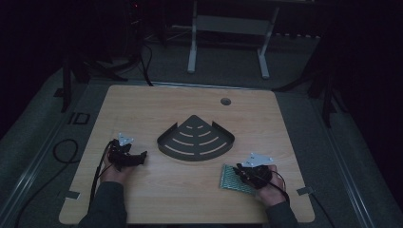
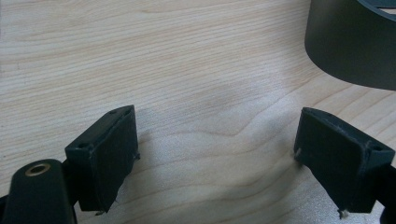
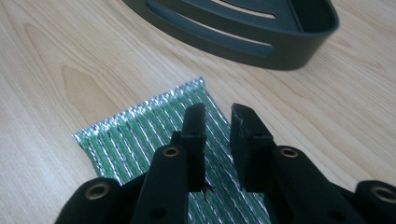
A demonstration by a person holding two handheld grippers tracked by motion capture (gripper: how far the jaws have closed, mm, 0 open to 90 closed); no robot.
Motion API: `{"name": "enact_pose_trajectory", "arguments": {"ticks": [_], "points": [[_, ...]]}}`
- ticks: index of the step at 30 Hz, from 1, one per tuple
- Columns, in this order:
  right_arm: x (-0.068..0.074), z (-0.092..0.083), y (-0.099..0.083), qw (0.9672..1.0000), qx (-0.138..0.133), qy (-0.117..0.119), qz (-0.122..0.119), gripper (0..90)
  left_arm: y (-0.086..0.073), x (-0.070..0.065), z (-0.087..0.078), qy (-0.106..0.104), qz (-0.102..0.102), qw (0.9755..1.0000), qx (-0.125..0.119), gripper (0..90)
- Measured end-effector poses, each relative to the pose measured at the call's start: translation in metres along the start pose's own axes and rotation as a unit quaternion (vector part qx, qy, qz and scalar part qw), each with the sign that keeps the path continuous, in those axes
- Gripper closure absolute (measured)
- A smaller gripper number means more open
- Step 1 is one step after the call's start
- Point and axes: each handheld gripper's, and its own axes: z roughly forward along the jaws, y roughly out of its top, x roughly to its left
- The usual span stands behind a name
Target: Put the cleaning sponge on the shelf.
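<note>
One flat green-and-silver striped scouring pad (image 1: 236, 178) lies on the light wooden table (image 1: 157, 194). One dark grey fan-shaped corner shelf tray with curved slots (image 1: 196, 139) sits at the middle. There are two grippers, one in each hand.

The pad lies at about four o'clock from the tray, near the table's front right part and well apart from the tray's rounded wall. The right gripper (image 1: 248, 174) hangs over the pad's right half. In the right gripper view its jaws stand narrowly parted above the pad (image 3: 140, 135), with only a slim gap between them and nothing pinched; whether the tips touch the pad I cannot tell.

The left gripper (image 1: 135, 158) rests at about eight o'clock from the tray, its jaws spread wide with only bare wood between them. In the left gripper view the tray's wall (image 2: 355, 46) curves past at one o'clock.

Open wood runs along the front edge between the two hands, and all across the back of the table, where one round cable hole (image 1: 225, 101) sits at twelve o'clock from the tray.

The pad is rectangular and thin, with glittering silver threads running lengthwise between green stripes and a slightly frayed far edge.
</note>
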Motion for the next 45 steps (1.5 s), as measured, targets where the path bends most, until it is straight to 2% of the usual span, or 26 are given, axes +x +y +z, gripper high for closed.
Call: {"name": "enact_pose_trajectory", "arguments": {"ticks": [4,6,9,12,14,17,20,24,29,30,32,40,45], "points": [[0.005,0.004,0.004,0.9998,0.000,0.018,-0.013,89.7,0.000,0.000,0.000,0.000,0.000,1.0000,0.000,13.9],[0.008,0.007,0.004,0.9993,0.005,0.029,-0.021,89.9,0.000,0.000,0.000,0.000,0.001,1.0000,0.001,13.9],[0.011,0.014,0.004,0.9988,0.019,0.031,-0.032,90.0,0.000,0.000,0.000,0.000,0.001,1.0000,0.001,13.9],[0.011,0.018,0.004,0.9989,0.025,0.023,-0.033,90.0,0.000,0.000,0.000,0.000,0.001,1.0000,0.001,13.9],[0.009,0.019,0.005,0.9990,0.030,0.009,-0.031,90.0,0.000,0.000,0.000,-0.001,0.001,1.0000,0.001,13.9],[0.004,0.020,0.006,0.9992,0.033,-0.006,-0.020,90.0,0.000,0.000,0.000,-0.001,0.001,1.0000,0.001,13.9],[0.000,0.020,0.005,0.9993,0.034,-0.008,-0.010,90.0,0.000,0.000,0.000,-0.001,0.001,1.0000,0.000,13.9],[-0.001,0.018,0.005,0.9995,0.031,-0.003,-0.009,89.8,0.001,0.000,0.000,-0.001,0.001,1.0000,0.000,13.9],[-0.005,0.010,0.006,0.9997,0.025,-0.002,0.003,86.1,0.001,0.000,0.000,-0.001,0.001,1.0000,0.000,13.9],[-0.009,0.005,0.007,0.9997,0.025,-0.005,0.006,81.2,0.001,0.000,0.000,-0.001,0.001,1.0000,0.001,13.9],[-0.014,0.000,0.007,0.9996,0.025,-0.008,0.007,78.0,0.001,0.000,0.001,-0.001,0.001,1.0000,0.001,13.9],[-0.026,-0.011,0.008,0.9986,0.049,-0.011,0.015,71.3,0.001,0.000,0.001,-0.001,0.002,1.0000,0.001,13.9],[-0.036,-0.016,0.008,0.9976,0.062,-0.004,0.031,68.4,0.001,0.000,0.001,-0.001,0.002,1.0000,0.001,13.9]]}}
